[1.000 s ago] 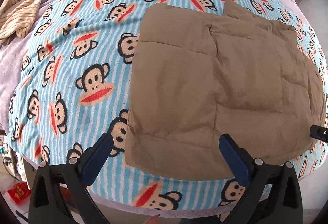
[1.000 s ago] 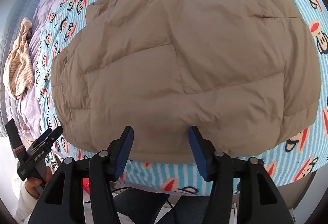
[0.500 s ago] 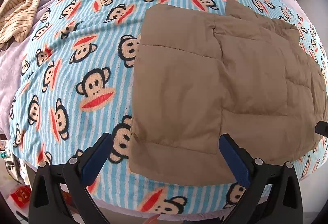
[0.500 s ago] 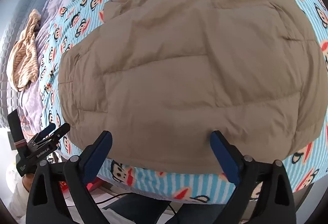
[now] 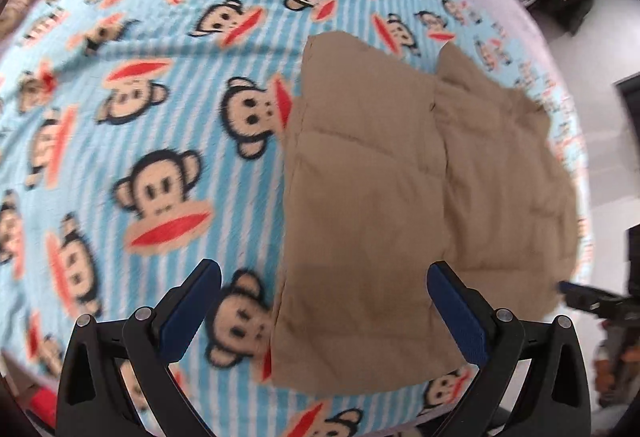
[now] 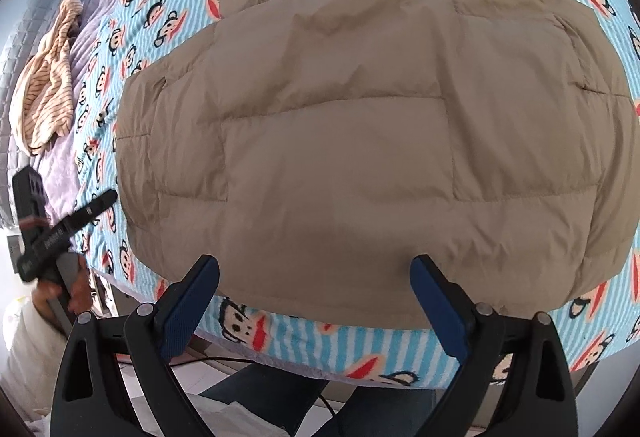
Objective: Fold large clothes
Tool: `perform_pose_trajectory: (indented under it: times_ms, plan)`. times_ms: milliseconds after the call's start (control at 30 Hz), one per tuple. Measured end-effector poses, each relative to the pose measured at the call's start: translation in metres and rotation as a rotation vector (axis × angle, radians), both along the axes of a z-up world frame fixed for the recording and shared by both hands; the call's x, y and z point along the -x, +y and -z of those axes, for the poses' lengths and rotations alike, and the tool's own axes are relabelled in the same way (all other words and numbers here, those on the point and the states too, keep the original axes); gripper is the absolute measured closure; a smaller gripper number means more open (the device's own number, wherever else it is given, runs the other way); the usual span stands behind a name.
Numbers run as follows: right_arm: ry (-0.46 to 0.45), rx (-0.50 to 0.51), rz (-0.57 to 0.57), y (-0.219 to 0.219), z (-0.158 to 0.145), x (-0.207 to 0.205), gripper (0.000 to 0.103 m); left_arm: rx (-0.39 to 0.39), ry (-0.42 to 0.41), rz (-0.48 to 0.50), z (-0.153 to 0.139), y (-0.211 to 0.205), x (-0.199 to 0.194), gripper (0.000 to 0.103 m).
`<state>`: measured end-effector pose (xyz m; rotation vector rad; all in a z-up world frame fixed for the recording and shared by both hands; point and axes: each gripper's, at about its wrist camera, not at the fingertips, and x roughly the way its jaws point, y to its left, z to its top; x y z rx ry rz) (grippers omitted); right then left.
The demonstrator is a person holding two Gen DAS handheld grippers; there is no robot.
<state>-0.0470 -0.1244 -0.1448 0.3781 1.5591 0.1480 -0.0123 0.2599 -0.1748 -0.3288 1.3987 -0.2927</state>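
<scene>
Both claws, left (image 5: 324, 311) and right (image 6: 314, 297), hang spread and empty above the half-folded jacket (image 6: 372, 141); the right's jaws have just been opening. The next move is probably gripping its near hem to fold it over.

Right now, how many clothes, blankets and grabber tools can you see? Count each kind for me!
Clothes: 2, the tan puffy jacket and the striped garment
Blankets: 1, the monkey blanket
Grabber tools: 2, the left gripper and the right gripper, both open
Total: 5
</scene>
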Motion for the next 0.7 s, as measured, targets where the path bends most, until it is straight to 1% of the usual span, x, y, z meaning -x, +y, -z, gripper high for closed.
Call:
perform_pose_trajectory:
  times_ms: [100, 167, 233, 300, 367, 467, 500, 533, 567, 600, 633, 667, 700]
  plan:
    - [0.009, 0.01, -0.004, 0.002, 0.002, 0.003, 0.006, 0.104, 0.028, 0.035, 0.022, 0.003, -0.015, 0.0]
    - [0.014, 0.017, -0.01, 0.004, 0.004, 0.004, 0.006, 0.185, 0.067, 0.071, 0.042, -0.002, -0.024, 0.0]
    - [0.015, 0.017, -0.004, 0.005, 0.005, 0.005, 0.006, 0.235, 0.097, 0.093, 0.057, -0.008, -0.03, 0.0]
    - [0.009, 0.011, 0.011, 0.006, 0.005, 0.006, 0.006, 0.275, 0.115, 0.111, 0.069, -0.017, -0.036, 0.0]
    - [-0.005, 0.001, 0.029, 0.006, 0.003, 0.004, 0.006, 0.315, 0.106, 0.134, 0.074, -0.027, -0.04, 0.0]
    - [-0.046, -0.013, 0.069, 0.003, -0.001, -0.001, 0.006, 0.353, 0.108, 0.15, 0.081, -0.039, -0.045, 0.0]
    - [-0.07, -0.014, 0.085, 0.002, -0.003, -0.004, 0.008, 0.355, 0.111, 0.156, 0.082, -0.042, -0.046, 0.001]
    - [-0.094, -0.015, 0.098, 0.001, -0.004, -0.006, 0.022, 0.361, 0.11, 0.166, 0.082, -0.045, -0.047, 0.017]
    - [-0.117, -0.013, 0.106, 0.001, -0.005, -0.008, 0.055, 0.393, 0.119, 0.183, 0.082, -0.048, -0.047, 0.048]
    - [-0.137, -0.004, 0.111, 0.0, -0.006, -0.012, 0.075, 0.437, 0.141, 0.179, 0.083, -0.049, -0.048, 0.06]
    - [-0.155, 0.003, 0.115, -0.001, -0.005, -0.018, 0.093, 0.464, 0.154, 0.168, 0.082, -0.048, -0.049, 0.07]
    - [-0.18, -0.001, 0.121, -0.001, -0.006, -0.021, 0.093, 0.461, 0.147, 0.169, 0.077, -0.05, -0.049, 0.075]
    - [-0.224, 0.001, 0.126, -0.003, -0.008, -0.028, 0.093, 0.452, 0.14, 0.174, 0.071, -0.051, -0.048, 0.077]
